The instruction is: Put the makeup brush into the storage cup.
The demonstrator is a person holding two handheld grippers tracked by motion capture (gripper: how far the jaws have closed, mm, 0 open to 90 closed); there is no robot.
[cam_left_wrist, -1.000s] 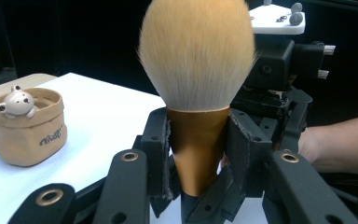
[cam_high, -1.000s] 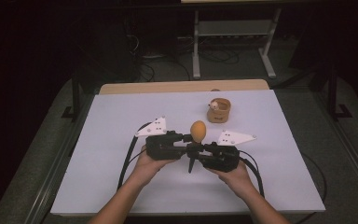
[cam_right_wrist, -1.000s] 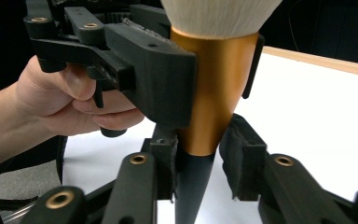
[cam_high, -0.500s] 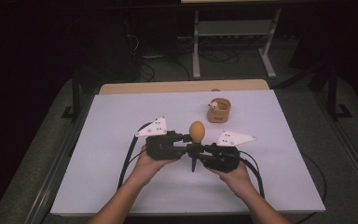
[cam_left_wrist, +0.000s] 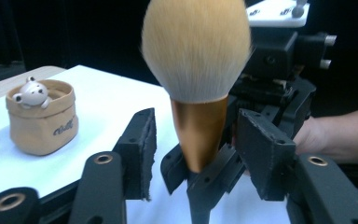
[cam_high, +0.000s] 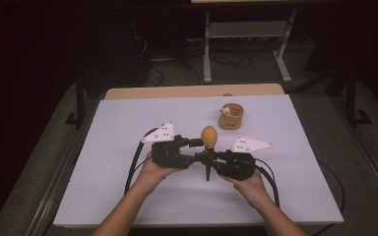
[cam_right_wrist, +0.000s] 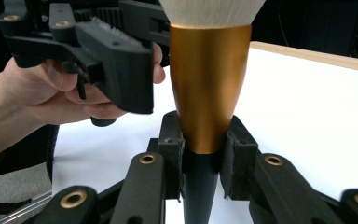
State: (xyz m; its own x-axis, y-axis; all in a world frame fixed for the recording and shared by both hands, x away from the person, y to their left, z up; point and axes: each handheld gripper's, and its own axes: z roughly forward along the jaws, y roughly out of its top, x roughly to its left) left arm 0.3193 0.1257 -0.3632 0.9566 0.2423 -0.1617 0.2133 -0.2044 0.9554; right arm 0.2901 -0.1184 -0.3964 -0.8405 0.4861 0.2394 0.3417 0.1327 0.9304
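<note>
Right gripper [cam_right_wrist: 204,154] pinching upright fluffy tan makeup brush with copper ferrule, black handle [cam_right_wrist: 208,88]; left gripper [cam_left_wrist: 193,144] jaws just opening, spread off brush.

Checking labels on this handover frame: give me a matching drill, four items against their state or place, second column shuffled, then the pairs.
Column 1
1. left gripper
2. right gripper
3. makeup brush
4. small bear pot

Column 2
A. stands alone on the white table, beyond the hands
B. jaws clamped on the brush where copper ferrule meets black handle
C. upright, bristles on top
D. jaws just opened, pads off the ferrule on both sides

Pairs: 1-D, 2-B, 3-C, 4-A
</note>
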